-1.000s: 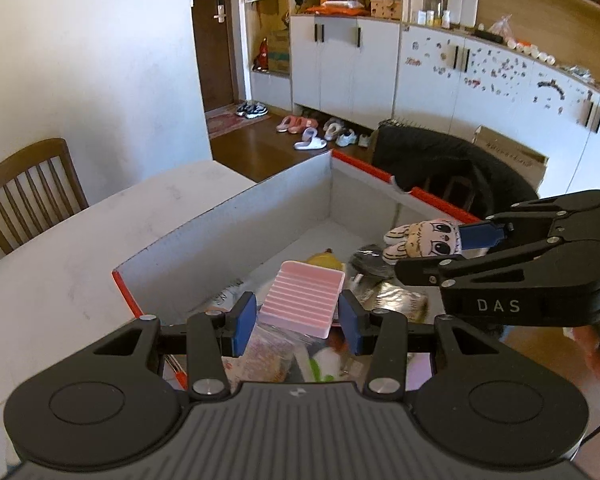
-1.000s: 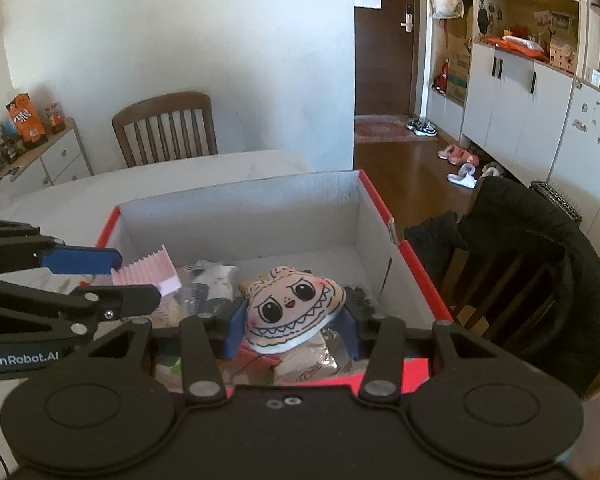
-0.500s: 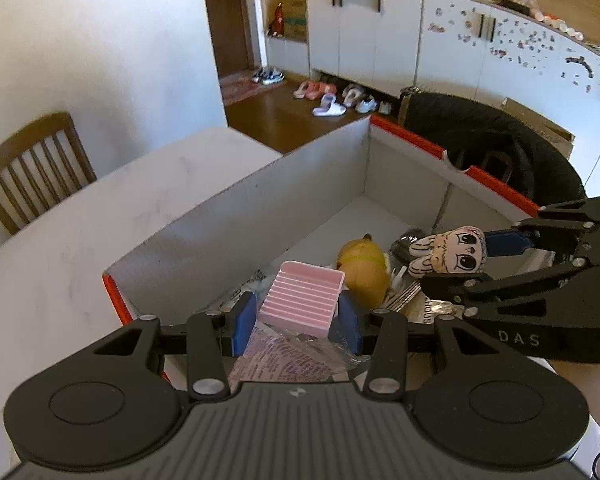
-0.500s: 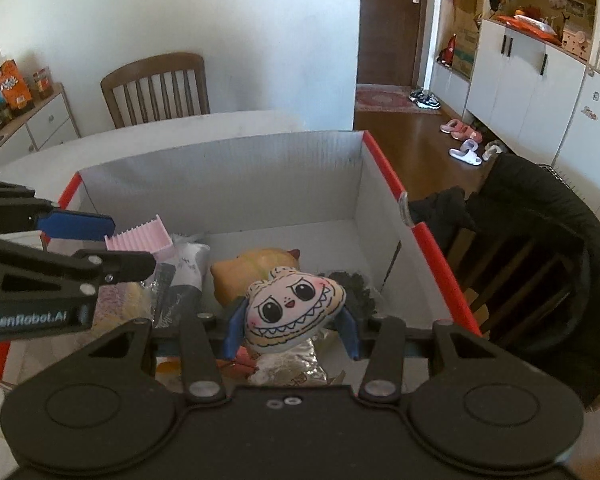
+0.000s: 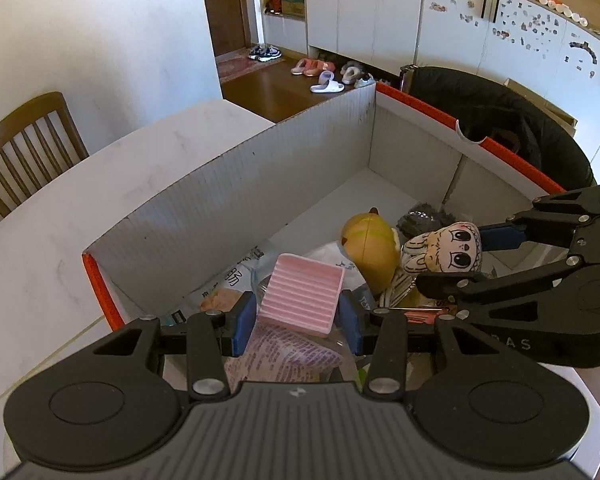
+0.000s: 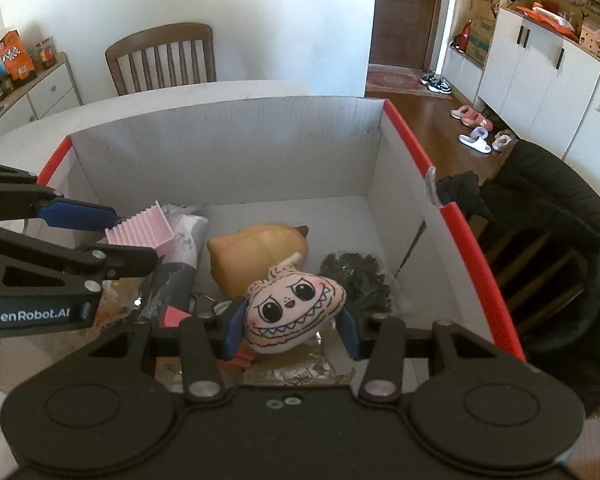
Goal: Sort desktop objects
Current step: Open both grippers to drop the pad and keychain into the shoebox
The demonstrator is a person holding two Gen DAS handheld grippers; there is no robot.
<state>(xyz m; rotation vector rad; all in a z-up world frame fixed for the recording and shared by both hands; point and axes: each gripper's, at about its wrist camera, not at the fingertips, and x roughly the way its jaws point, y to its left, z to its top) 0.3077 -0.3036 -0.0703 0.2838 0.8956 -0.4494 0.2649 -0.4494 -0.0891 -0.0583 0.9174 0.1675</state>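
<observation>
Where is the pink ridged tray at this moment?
The pink ridged tray is clamped in the left gripper over the near left part of the cardboard box, left of the yellow plush; the right wrist view shows it at left.

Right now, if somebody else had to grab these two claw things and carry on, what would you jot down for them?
Left gripper: shut on the pink ridged tray, held over the near left part of the box.
Right gripper: shut on the toothy plush toy, held over the middle of the box.
Already in the box: a yellow plush, a dark crinkly bag, and several packets and wrappers.
Done: both items are picked up and brought above the box.
Left: probably lower and let go of each. Whether more things wait outside the box cannot be seen.
</observation>
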